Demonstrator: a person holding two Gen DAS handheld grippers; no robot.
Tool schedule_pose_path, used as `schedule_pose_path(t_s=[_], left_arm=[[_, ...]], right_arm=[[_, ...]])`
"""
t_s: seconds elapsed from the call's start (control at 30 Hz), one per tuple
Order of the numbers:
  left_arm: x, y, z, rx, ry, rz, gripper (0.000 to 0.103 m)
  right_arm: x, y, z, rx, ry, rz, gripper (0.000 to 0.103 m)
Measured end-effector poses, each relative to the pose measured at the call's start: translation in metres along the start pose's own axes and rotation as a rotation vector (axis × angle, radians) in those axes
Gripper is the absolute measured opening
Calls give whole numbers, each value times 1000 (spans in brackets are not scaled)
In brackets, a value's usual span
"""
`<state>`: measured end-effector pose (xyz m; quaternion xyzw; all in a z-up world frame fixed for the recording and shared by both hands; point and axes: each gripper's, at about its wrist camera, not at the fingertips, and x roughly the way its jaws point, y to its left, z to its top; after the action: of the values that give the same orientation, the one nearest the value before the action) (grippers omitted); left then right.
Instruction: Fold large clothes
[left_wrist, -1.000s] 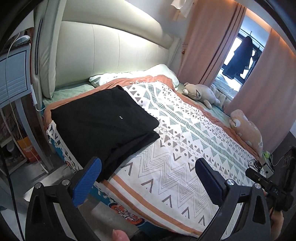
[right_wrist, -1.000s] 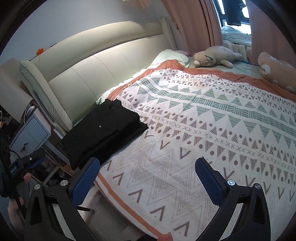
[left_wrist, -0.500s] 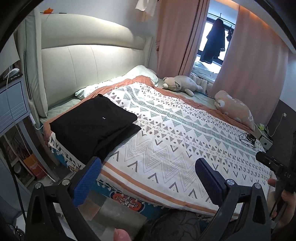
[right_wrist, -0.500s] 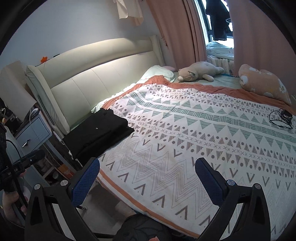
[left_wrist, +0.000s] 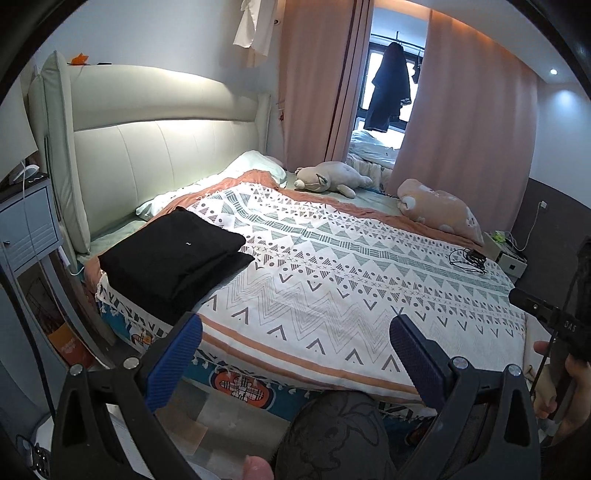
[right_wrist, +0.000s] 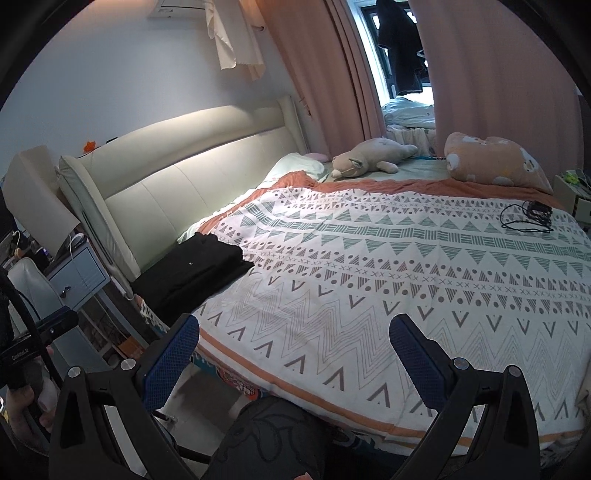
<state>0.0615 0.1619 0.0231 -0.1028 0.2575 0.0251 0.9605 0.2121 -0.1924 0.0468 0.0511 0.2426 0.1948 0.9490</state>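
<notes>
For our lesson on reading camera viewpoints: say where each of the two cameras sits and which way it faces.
Left wrist: behind the left tool, off the bed's near edge, facing the folded black garment and headboard; a knee shows.
Right wrist: behind the right tool, further right, facing the patterned blanket; the left hand shows.
Shared: garment, grey plush toy, black cable.

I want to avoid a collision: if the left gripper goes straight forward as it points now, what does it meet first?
Most likely the white patterned bedspread, near the bed's edge. The open left gripper holds nothing, and nothing shows between its fingers and the cover, though depth is uncertain.
</notes>
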Motion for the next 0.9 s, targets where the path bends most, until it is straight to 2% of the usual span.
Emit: schedule_pose_path(t_s=[0.2, 0.33, 0.5, 0.67, 0.9], left_arm=[[-10, -5, -22, 15, -18, -17, 103], [-10, -6, -37, 10, -25, -24, 103], [-12, -11, -56, 23, -52, -22, 103], [-8, -20, -76, 63, -63, -28, 103], [-3, -20, -95, 45, -50, -26, 103]], right_arm=[[-18, -10, -29, 8, -15, -23, 103], [-23, -10, -48, -8, -30, 1, 103], [-25, -17, -77, -33, -6, 1, 103], [-35, -25, -90, -63, -19, -11, 103], [-41, -31, -112, -59, -14, -27, 103]])
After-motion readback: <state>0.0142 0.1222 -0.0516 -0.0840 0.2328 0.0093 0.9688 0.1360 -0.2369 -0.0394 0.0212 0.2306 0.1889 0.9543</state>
